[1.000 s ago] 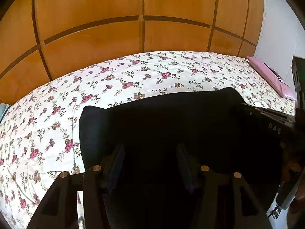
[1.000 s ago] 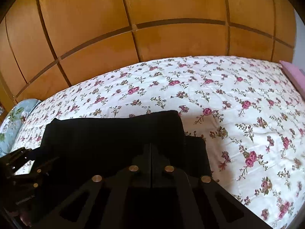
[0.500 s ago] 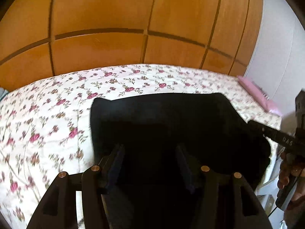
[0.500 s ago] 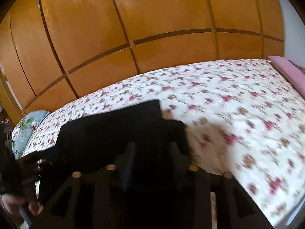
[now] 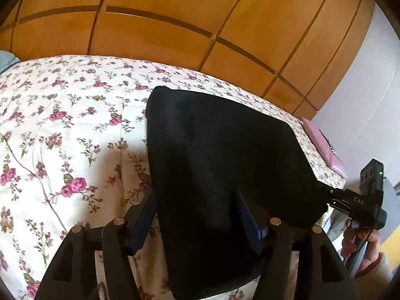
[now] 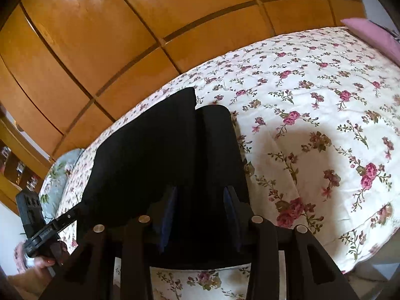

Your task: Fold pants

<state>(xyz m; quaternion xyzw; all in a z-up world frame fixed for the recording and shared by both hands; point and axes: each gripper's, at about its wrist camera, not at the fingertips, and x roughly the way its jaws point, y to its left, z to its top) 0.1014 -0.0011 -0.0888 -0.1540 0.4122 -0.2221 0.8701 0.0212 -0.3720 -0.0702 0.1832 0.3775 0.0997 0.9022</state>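
Far left in the left wrist view: a bed (image 5: 62, 125) under a white cover printed with pink roses, bare on this side, backed by a wardrobe (image 5: 175, 25) of orange-brown wood panels.

Next, low in the frame: the left hand-held gripper (image 5: 195, 195), angled down at the near end of the black pants (image 5: 225, 150). Jaws opening, with the cloth lying slack between them and the pads not pressing on it; probably letting go so that the fabric stays where it lies.

Centre: the pants themselves, flat on the bed close to its near edge, reaching away toward the wardrobe. Already doubled over, judging by the right wrist view, with one dark layer on another and the far ends slightly out of line.

Further right: the right hand-held gripper (image 6: 200, 190), likewise tilted down over the near end. Jaws apart, dark cloth between and beneath them, no grip visible.

Far right: more bare floral cover, then a pink pillow (image 6: 375, 32) at the bed's end, well apart from the pants. Room there, seemingly, for another fold.
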